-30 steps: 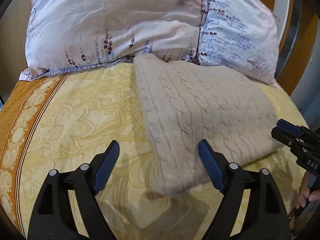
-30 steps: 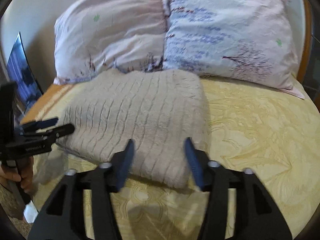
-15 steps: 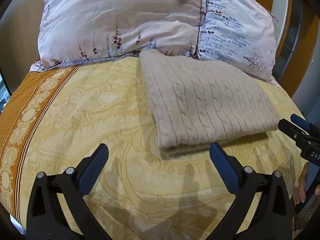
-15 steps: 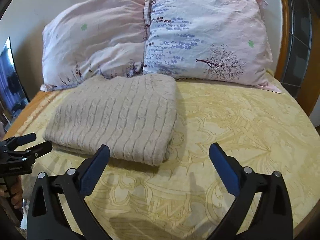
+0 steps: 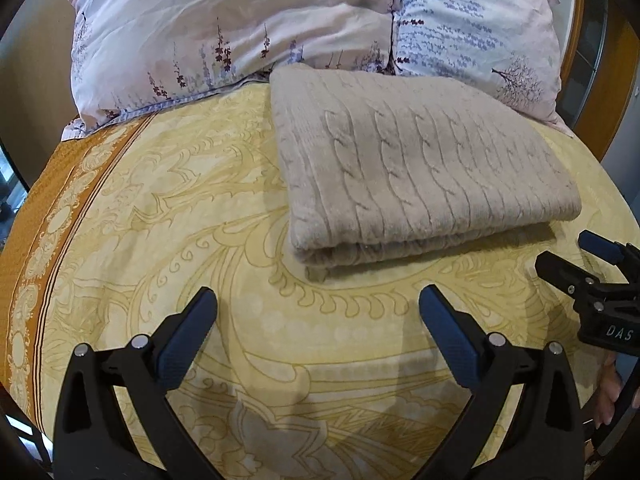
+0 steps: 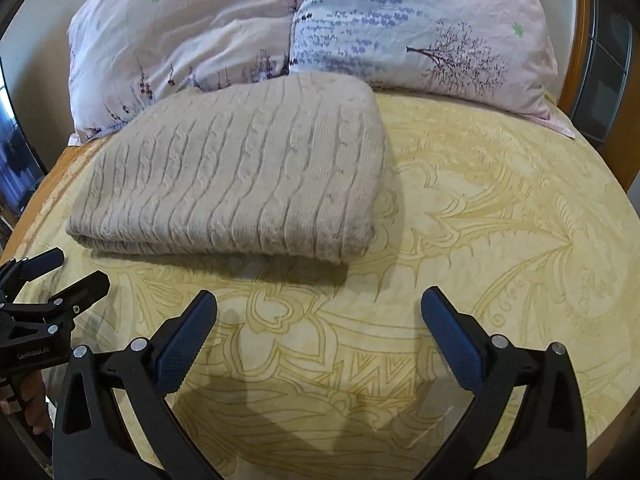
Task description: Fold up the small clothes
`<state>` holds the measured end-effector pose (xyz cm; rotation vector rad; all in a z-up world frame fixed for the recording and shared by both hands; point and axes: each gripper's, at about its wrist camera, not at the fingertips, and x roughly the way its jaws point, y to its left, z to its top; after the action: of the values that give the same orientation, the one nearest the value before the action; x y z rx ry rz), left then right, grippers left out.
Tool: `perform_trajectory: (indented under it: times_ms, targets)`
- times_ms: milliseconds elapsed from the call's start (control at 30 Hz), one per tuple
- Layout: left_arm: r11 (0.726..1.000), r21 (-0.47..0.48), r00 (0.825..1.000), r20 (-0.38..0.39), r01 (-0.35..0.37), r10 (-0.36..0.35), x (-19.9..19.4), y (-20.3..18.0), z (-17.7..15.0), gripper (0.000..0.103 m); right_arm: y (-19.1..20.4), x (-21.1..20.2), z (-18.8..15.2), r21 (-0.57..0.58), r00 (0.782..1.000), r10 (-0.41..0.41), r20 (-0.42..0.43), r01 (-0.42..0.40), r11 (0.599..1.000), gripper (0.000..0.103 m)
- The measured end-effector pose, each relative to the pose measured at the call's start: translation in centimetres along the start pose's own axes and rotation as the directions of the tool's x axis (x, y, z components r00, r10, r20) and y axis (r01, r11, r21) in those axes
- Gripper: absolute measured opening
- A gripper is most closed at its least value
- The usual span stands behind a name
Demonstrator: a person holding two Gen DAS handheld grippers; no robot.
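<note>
A beige cable-knit sweater (image 5: pixel 420 172) lies folded in a flat rectangle on the yellow patterned bedspread (image 5: pixel 180 220), its far edge against the pillows. It also shows in the right wrist view (image 6: pixel 240 176). My left gripper (image 5: pixel 318 300) is open and empty, a short way in front of the sweater's near left corner. My right gripper (image 6: pixel 318 300) is open and empty, in front of the sweater's near right corner. Each gripper shows at the edge of the other's view, the right one (image 5: pixel 576 256) and the left one (image 6: pixel 68 272).
Two floral pillows (image 5: pixel 240 28) (image 6: pixel 420 20) stand at the head of the bed. An orange band of the bedspread (image 5: pixel 44 220) runs along the left edge. A wooden headboard (image 6: pixel 584 60) rises at the right. A dark screen (image 6: pixel 16 160) stands at the far left.
Both grippers have pulled back from the folded sweater and opened wider. The sweater now lies untouched; a second ago the fingers were at its near edge.
</note>
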<state>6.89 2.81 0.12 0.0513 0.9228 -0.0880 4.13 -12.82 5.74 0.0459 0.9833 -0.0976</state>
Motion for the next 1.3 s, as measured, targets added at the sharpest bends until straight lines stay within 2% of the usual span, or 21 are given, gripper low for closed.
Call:
perform_trajectory:
  times_ms: [400, 1300]
  targets:
    - [1.000, -0.007, 1.000, -0.018, -0.025, 0.025, 0.54, -0.04, -0.02, 0.101, 0.29, 0.61, 0.18, -0.020, 0.998, -0.062, -0.034, 0.061, 0.998, 0.102]
    - [0.999, -0.015, 0.999, -0.039, -0.028, 0.028, 0.93, 0.12, 0.39, 0.101, 0.15, 0.58, 0.21, -0.022, 0.998, -0.060, -0.035, 0.059, 0.998, 0.102]
